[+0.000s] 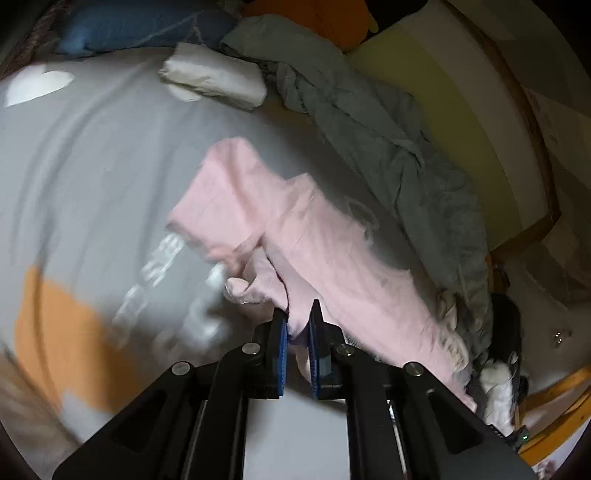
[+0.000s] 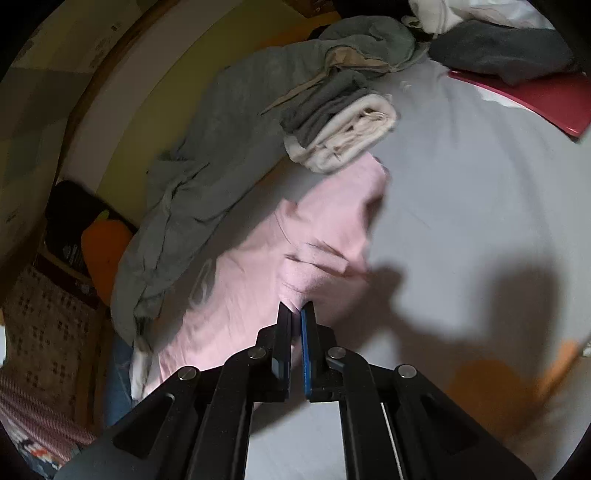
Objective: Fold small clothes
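Observation:
A small pink garment lies spread on the grey bed sheet, partly lifted off it. My left gripper is shut on a bunched edge of this pink cloth, which hangs between its blue pads. In the right wrist view the same pink garment stretches away from my right gripper, which is shut on another pinch of its edge. The cloth rises in folds toward both grippers.
A crumpled grey-green garment lies along the bed's far side by a yellow wall. A folded white cloth and a blue pillow sit beyond. A rolled grey and white bundle and a red flat thing lie on the sheet.

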Demonstrator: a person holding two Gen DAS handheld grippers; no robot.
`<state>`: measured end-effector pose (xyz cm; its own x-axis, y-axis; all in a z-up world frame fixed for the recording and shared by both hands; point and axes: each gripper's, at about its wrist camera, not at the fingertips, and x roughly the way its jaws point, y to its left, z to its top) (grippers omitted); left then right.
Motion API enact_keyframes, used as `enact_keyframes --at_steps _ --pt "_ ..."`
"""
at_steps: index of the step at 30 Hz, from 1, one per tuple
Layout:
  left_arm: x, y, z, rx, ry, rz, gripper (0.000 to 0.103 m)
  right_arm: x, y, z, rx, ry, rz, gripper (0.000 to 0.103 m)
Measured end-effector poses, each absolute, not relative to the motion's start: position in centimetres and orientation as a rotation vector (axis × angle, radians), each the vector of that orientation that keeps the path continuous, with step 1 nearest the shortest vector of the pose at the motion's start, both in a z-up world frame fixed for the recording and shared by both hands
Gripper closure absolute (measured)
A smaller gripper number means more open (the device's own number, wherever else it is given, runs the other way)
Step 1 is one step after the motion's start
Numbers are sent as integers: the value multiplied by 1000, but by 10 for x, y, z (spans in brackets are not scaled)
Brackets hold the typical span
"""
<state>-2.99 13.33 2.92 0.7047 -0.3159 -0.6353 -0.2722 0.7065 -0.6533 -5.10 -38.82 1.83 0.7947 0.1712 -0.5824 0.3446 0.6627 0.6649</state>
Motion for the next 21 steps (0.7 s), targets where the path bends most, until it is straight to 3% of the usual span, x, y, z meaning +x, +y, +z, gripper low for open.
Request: enact_keyframes --at_steps 5,11,21 --pt "52 124 47 -720 850 19 94 24 -383 35 813 632 -138 99" --pt "138 115 28 -612 944 73 94 111 -364 30 692 645 -195 99" --pt "202 98 1 -410 991 66 93 182 -365 7 636 714 -227 99"
